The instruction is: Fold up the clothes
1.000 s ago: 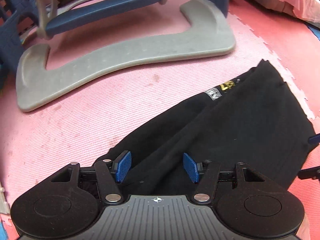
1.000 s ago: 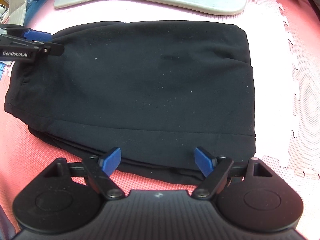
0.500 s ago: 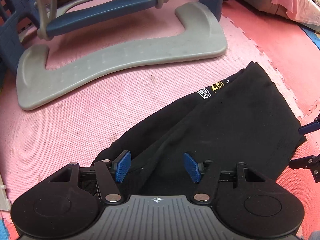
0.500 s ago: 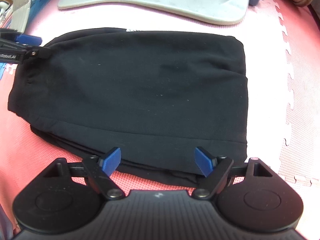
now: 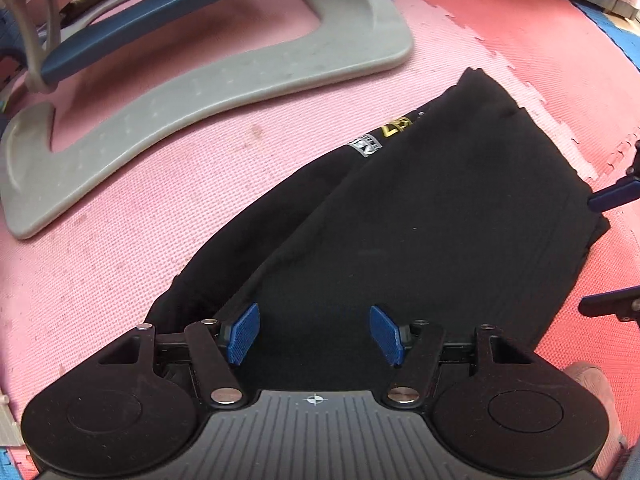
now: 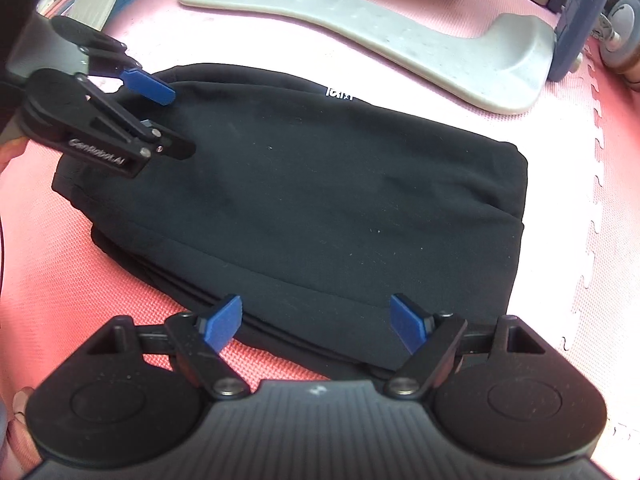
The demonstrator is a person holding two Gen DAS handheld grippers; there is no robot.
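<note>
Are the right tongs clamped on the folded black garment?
No, the right tongs are open, blue pads spread apart over the folded black garment's near edge.

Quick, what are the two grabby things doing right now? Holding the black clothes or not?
Left hand-held gripper: open, holding nothing, over the black garment.
Right hand-held gripper: open, holding nothing, at the garment's near edge.

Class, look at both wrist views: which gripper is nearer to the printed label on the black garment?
Left. The left gripper sits over the garment's end on the same far edge as the label; the right gripper is at the opposite near edge.
</note>
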